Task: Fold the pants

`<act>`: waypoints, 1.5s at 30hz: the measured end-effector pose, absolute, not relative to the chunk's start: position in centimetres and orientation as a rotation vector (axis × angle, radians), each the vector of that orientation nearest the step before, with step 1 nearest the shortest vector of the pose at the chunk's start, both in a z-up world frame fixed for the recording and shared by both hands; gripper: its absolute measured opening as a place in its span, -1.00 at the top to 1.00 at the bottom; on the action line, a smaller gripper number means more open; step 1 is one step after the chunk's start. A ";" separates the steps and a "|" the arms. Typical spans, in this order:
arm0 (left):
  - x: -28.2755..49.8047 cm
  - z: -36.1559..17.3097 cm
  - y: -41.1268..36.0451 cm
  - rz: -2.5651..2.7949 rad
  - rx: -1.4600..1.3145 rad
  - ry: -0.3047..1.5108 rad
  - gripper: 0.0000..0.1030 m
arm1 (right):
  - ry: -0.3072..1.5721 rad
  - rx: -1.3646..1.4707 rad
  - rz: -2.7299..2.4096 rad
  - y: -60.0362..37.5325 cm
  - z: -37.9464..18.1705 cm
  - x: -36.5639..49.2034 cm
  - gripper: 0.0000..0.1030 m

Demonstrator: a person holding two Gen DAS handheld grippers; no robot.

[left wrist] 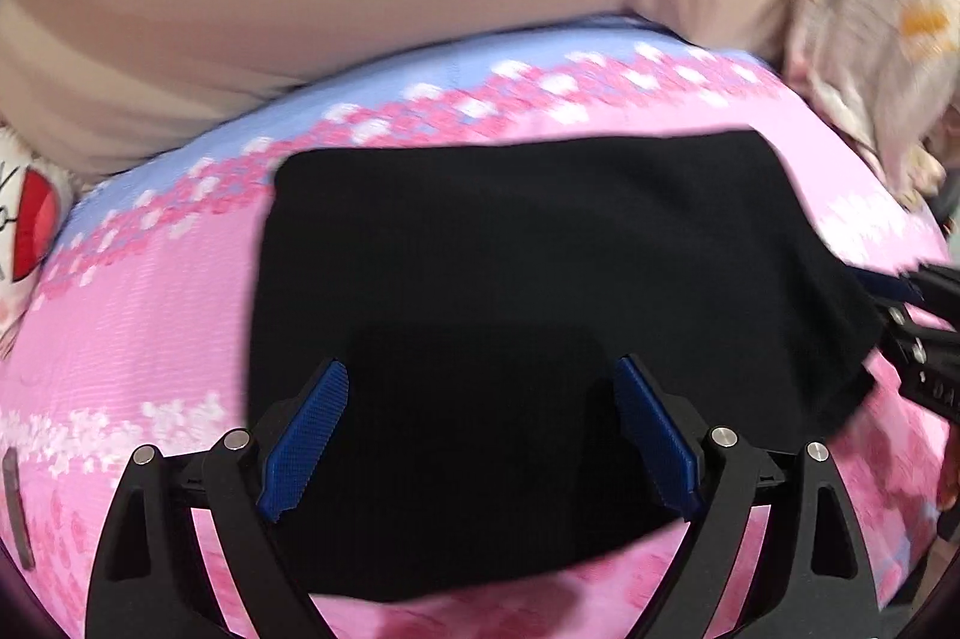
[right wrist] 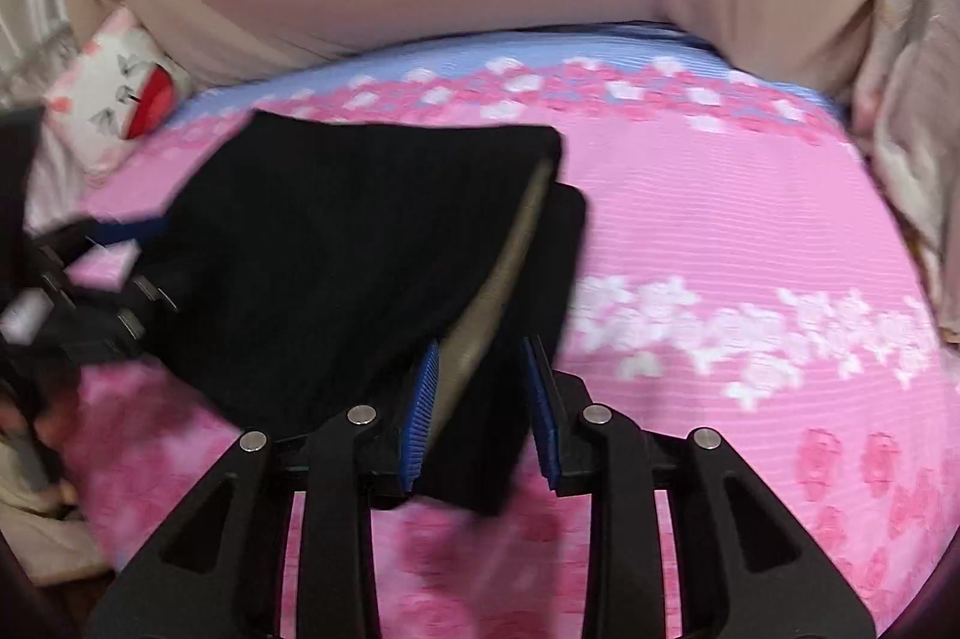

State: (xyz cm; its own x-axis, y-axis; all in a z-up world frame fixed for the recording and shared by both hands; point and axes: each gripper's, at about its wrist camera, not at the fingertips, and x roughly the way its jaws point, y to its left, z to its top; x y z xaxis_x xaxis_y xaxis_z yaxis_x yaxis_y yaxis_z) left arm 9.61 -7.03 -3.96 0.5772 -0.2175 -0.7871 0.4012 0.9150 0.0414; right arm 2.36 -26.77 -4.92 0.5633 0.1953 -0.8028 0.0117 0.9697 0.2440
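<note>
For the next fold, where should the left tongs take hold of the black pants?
Probably the near hem of the black pants, approached from the near side. The left tongs hover wide open over it, and that edge lies flat on the pink bedsheet, apparently free to pinch.

No words, numbers or brand names can be read here. The black metal frame of the right gripper [left wrist: 936,387] has a few small pale marks on it, but they are too blurry to make out.

Black pants [left wrist: 540,243] — folded, on pink bedspread [left wrist: 150,315]
</note>
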 end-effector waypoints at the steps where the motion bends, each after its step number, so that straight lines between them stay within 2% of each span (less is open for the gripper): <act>1: 9.1 -4.0 -7.5 -0.414 0.221 0.891 -0.70 | 0.959 0.272 0.161 -26.8 -4.7 2.8 0.44; 5: 6.4 -3.5 -10.3 -0.594 0.265 0.873 -0.70 | 0.948 0.399 0.294 -27.7 -4.6 5.0 0.43; 11: 5.9 -4.7 -14.9 -0.573 0.404 0.795 -0.70 | 0.999 0.556 0.448 -27.7 -6.2 8.1 0.42; 12: 6.4 -4.8 -15.4 -0.575 0.392 0.794 -0.63 | 1.004 0.582 0.466 -27.8 -6.6 8.5 0.42; 13: 6.7 -4.9 -15.5 -0.589 0.374 0.796 -0.48 | 1.008 0.593 0.474 -27.8 -6.7 8.5 0.42; 14: 7.6 -5.1 -15.6 -0.595 0.342 0.827 -0.04 | 1.011 0.598 0.474 -28.1 -6.7 8.6 0.42; 16: 8.9 -5.0 -15.1 -0.609 0.284 0.870 0.13 | 0.995 0.589 0.439 -29.2 -6.3 7.9 0.38; 18: 9.9 -4.2 -14.0 -0.643 0.227 0.894 0.56 | 0.972 0.587 0.401 -30.7 -6.0 7.2 0.22; 20: 10.5 -3.1 -12.8 -0.651 0.179 0.898 0.66 | 0.960 0.561 0.337 -32.3 -5.8 6.4 0.22; 29: 10.7 1.6 -10.7 -0.644 0.105 0.812 0.67 | 1.033 0.410 0.428 -28.2 -7.4 8.9 0.22; 32: 10.7 2.0 -10.7 -0.642 0.111 0.800 0.67 | 1.040 0.400 0.468 -26.8 -8.2 10.3 0.04; 33: 10.7 1.9 -10.7 -0.643 0.112 0.802 0.67 | 1.033 0.398 0.474 -26.5 -8.2 10.6 0.04; 34: 10.7 1.9 -10.7 -0.643 0.112 0.804 0.67 | 1.024 0.378 0.470 -26.0 -8.1 10.8 0.08; 36: 10.5 1.9 -10.7 -0.648 0.113 0.806 0.67 | 1.003 0.351 0.446 -25.7 -7.9 10.9 0.93; 42: 8.3 3.8 -11.6 -0.754 0.111 0.766 0.63 | 0.872 0.407 0.324 -29.0 -3.5 8.6 0.94; 43: 7.9 3.6 -12.1 -0.781 0.116 0.773 0.59 | 0.869 0.401 0.275 -30.4 -3.8 8.0 0.94; 45: 7.4 1.9 -13.6 -0.819 0.144 0.810 0.32 | 0.974 0.450 0.228 -32.3 -7.6 8.4 0.92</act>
